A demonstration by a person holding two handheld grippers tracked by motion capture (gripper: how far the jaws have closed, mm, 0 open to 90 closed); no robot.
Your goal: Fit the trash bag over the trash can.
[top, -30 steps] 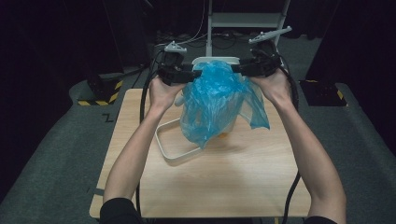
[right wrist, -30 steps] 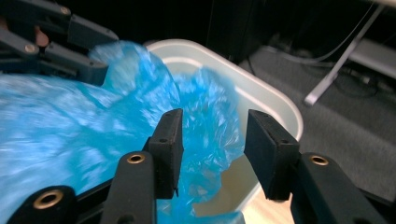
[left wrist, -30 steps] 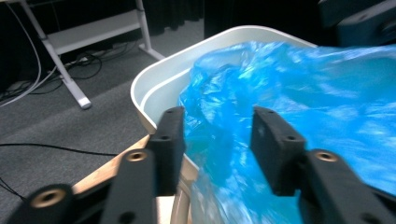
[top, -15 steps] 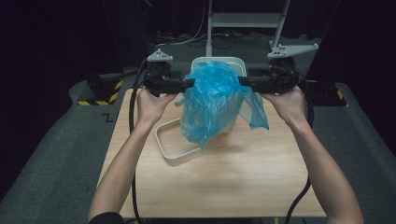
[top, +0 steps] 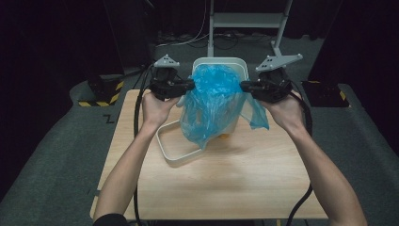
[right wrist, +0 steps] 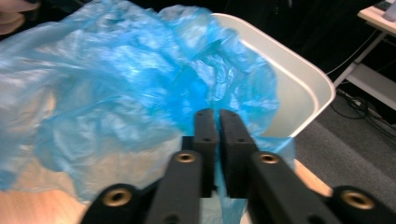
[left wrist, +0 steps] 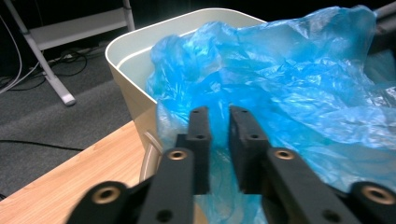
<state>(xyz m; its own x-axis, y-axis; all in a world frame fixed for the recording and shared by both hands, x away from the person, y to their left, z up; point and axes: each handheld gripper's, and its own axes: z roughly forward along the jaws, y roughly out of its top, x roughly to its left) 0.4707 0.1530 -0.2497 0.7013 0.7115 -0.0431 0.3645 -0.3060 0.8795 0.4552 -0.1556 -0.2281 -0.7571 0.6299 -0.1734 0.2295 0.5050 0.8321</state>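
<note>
Blue plastic bag [top: 214, 106] is draped over the mouth of the white bin [top: 234, 63] on the wooden surface [top: 211, 188]; the left tool [top: 188, 85] and right tool [top: 244, 86], jaws just closing, each pinch its film at opposite sides, a white lid frame [top: 168, 149] lying beside
</note>
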